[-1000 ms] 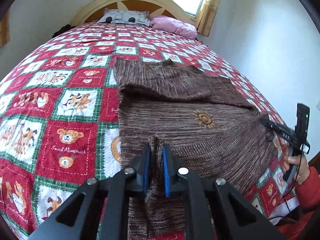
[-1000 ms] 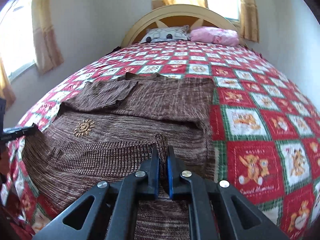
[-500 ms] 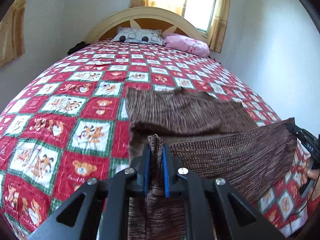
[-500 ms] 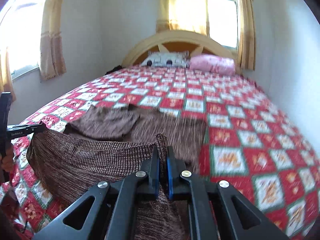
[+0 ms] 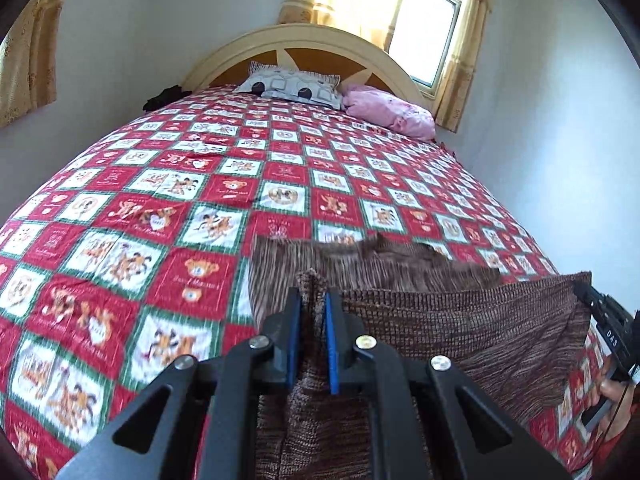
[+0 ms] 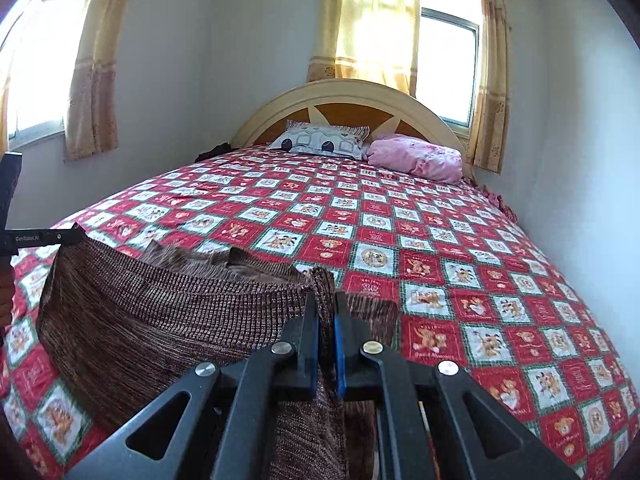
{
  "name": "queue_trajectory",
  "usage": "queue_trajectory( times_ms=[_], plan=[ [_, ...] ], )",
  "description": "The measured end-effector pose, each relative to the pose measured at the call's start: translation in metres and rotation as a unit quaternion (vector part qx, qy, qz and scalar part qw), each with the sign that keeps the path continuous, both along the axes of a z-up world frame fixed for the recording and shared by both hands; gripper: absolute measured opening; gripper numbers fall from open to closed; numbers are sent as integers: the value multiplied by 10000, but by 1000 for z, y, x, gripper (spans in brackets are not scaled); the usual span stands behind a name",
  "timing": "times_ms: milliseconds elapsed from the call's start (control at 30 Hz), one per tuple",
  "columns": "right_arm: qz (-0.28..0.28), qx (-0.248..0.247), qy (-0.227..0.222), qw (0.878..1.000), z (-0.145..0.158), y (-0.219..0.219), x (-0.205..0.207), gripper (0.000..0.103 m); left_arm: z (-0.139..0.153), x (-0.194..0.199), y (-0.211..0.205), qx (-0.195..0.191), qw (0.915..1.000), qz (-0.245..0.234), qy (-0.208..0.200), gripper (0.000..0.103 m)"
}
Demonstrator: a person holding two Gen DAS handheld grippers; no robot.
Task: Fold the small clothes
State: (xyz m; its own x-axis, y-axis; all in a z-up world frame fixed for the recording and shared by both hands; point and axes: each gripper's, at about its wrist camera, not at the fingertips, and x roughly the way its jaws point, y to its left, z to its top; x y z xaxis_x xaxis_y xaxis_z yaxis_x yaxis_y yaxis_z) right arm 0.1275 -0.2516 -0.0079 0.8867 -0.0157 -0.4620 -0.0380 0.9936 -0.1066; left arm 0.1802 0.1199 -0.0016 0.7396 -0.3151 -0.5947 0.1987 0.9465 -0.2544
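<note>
"GenRobot.AI" in white on the black body of the left gripper (image 6: 38,237) seen from the right wrist, "DAS" in white on the black body of the right gripper (image 5: 612,338) seen from the left wrist, bedspread (image 5: 200,276) script too blurred to read

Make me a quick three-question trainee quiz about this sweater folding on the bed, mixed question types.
1. True or false: both grippers are clamped on the brown sweater.
2. Which pillow lies nearer the right-hand wall: A pink, B patterned white?
3. Fill in: the lifted hem stretches between the left gripper and the ____ gripper.

Key: 1 true; 2 A; 3 right.
</note>
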Motion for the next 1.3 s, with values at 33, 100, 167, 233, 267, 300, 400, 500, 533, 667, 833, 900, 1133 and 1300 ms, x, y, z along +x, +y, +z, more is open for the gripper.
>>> queue_trajectory(
  times_ms=[33, 100, 167, 233, 267, 300, 400, 500, 533, 667, 833, 900, 1133, 1300],
  plan=[
    [-43, 31, 12, 10000, 0, -3, 7, 5, 0, 6, -1, 4, 10000, 9, 21, 12],
    [-102, 101, 44, 9999, -2, -8, 19, 6, -1, 24, -4, 29, 10000, 34, 70, 12],
    [-157, 227, 95, 9996, -4, -15, 37, 6, -1, 37, -8, 49, 9999, 43, 101, 12],
    [-195, 301, 136, 9993, -5, -21, 55, 6, -2, 57, -11, 51, 9999, 94, 133, 12],
    [-221, 317, 149, 9991, -6, -24, 64, 5, -3, 66, -13, 45, 9998, 131, 147, 12],
    [-260, 332, 161, 9990, -7, -26, 76, 5, -3, 76, -14, 30, 9997, 167, 158, 12],
    [-446, 365, 197, 9981, -13, -36, 106, 5, -9, 100, -16, -13, 9994, 269, 238, 12],
    [-639, 527, 296, 9961, -26, -47, 128, 5, -22, 125, -18, -60, 9985, 369, 398, 12],
    [-721, 586, 345, 9951, -31, -51, 135, 5, -28, 132, -20, -47, 9982, 397, 451, 12],
    [-906, 636, 573, 9922, -57, -59, 155, 5, -52, 150, -33, 247, 9970, 433, 597, 12],
    [-1160, 494, 775, 9890, -75, -64, 169, 5, -73, 161, -45, 537, 9954, 469, 645, 12],
    [-1283, 499, 801, 9872, -80, -67, 174, 5, -80, 163, -49, 723, 9943, 476, 625, 13],
    [-1498, 533, 1819, 9704, -120, -80, 207, 15, -85, 169, -34, 601, 9912, 729, 931, 43],
    [-1857, 1658, 1376, 9587, -100, -121, 182, 31, -57, 149, -19, 839, 9900, 829, 769, 56]
  ],
)
